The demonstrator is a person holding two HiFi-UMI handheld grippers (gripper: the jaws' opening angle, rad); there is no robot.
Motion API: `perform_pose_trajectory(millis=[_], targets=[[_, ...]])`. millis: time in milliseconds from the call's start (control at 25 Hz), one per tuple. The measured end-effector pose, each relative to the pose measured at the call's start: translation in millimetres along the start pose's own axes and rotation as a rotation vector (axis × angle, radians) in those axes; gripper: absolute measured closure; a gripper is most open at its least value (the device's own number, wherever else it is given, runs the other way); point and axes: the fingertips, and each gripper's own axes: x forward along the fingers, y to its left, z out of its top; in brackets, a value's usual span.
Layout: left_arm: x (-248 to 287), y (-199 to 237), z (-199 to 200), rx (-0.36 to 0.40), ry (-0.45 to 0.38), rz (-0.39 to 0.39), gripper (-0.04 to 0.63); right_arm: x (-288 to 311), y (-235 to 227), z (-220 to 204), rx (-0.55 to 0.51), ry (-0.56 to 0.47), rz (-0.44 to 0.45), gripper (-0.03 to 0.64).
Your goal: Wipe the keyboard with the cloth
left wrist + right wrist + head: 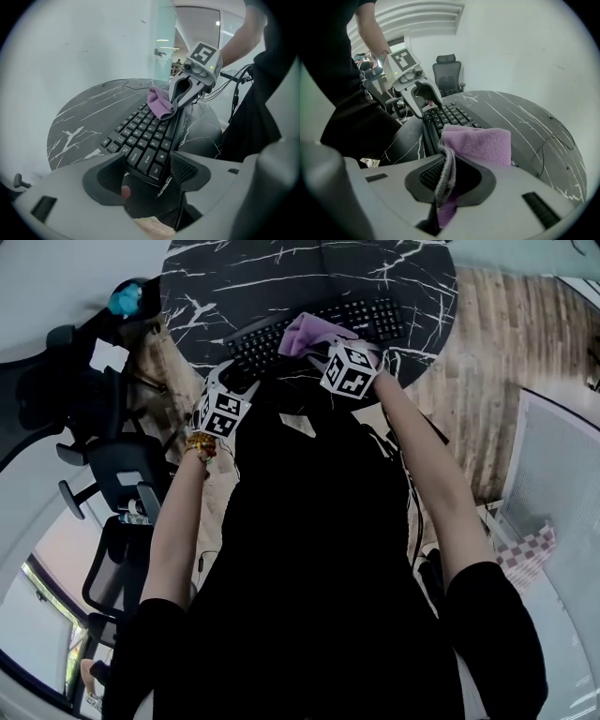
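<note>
Here the left hand-held gripper sits at the near end of the keyboard. Its jaws stand apart with that end between them, and I cannot tell whether they touch it. From this end the keyboard's long axis runs straight ahead toward the right hand-held gripper. That gripper is clenched on the purple cloth, whose free fold lies draped over the keys just ahead of its jaws, about midway along the board.

The right hand-held gripper is plainly the nearer one to the work. The stroke probably follows the long axis, toward the left hand-held gripper or away from it, while that gripper likely steadies the end.

The surface is round, dark and veined in white. Around it are pale walls, an office chair behind the left hand-held gripper, and a wooden floor.
</note>
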Motion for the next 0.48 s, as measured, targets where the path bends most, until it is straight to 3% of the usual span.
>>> perform_pose_trajectory(millis=[480], targets=[[0.2, 1.9, -2.1, 0.004, -0.009, 0.005, 0.305, 20.9, 12.2, 29.2, 0.042, -0.022, -0.033, 0.565]])
